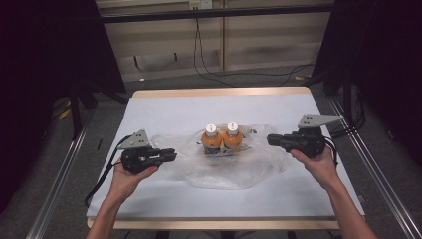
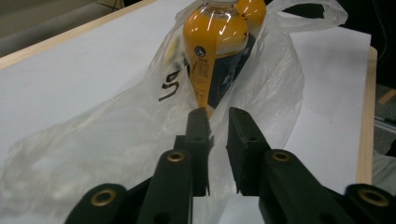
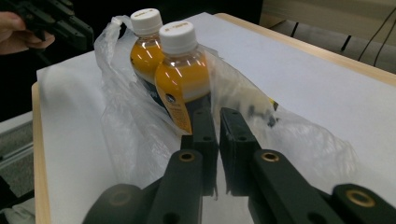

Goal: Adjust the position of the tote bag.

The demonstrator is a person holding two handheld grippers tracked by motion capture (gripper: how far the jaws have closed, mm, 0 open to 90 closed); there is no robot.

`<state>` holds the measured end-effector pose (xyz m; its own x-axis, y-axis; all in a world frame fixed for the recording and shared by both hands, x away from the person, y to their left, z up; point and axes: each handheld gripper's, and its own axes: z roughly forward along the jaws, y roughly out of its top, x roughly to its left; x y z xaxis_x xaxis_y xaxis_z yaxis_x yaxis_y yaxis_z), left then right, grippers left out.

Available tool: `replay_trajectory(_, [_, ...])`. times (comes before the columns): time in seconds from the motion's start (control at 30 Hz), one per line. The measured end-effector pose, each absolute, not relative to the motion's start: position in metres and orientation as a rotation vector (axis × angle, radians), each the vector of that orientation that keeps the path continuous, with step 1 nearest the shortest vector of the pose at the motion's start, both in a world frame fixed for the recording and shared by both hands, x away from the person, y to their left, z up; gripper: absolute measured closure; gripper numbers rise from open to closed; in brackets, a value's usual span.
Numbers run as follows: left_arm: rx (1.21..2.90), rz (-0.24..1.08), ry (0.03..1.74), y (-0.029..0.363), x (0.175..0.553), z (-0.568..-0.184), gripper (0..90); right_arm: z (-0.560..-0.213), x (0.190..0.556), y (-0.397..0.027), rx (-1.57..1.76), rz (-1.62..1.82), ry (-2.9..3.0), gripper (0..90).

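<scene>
Two orange juice bottles (image 1: 211, 139) (image 1: 232, 137) with white caps stand side by side inside a clear plastic bag (image 1: 224, 172) in the middle of the white table. My left gripper (image 1: 173, 155) is at the bag's left side. Its jaws (image 2: 218, 114) are nearly together, pinching the film just in front of the near bottle (image 2: 215, 42). My right gripper (image 1: 270, 140) is at the bag's right side and grips the film (image 3: 135, 126) the same way, its jaws (image 3: 218, 114) close together by the near bottle (image 3: 180, 74). The bag's sides rise toward both grippers.
The white table cover (image 1: 164, 107) has a wooden edge (image 1: 219, 92) at the far side. Metal rails (image 1: 59, 174) run along both sides of the table. Cables (image 1: 209, 69) lie on the floor behind it. Dark curtains stand left and right.
</scene>
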<state>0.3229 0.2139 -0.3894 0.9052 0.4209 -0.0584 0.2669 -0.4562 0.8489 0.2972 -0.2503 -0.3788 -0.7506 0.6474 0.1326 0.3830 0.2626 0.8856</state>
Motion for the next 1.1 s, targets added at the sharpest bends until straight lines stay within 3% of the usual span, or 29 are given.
replay_trajectory(0.33, [2.212,0.150,0.476,0.176,0.357,-0.400,90.0,-0.388,0.331,-0.213,0.898,1.304,2.494,90.0])
replay_trajectory(0.5, [2.320,0.117,0.382,0.155,0.361,-0.409,90.0,-0.396,0.345,-0.200,0.881,1.197,2.570,90.0])
replay_trajectory(0.73, [2.425,0.099,0.385,0.142,0.369,-0.429,90.0,-0.415,0.361,-0.183,0.854,1.048,2.651,90.0])
replay_trajectory(1.1, [2.463,0.066,0.401,0.128,0.372,-0.452,90.0,-0.440,0.370,-0.166,0.830,0.858,2.758,90.0])
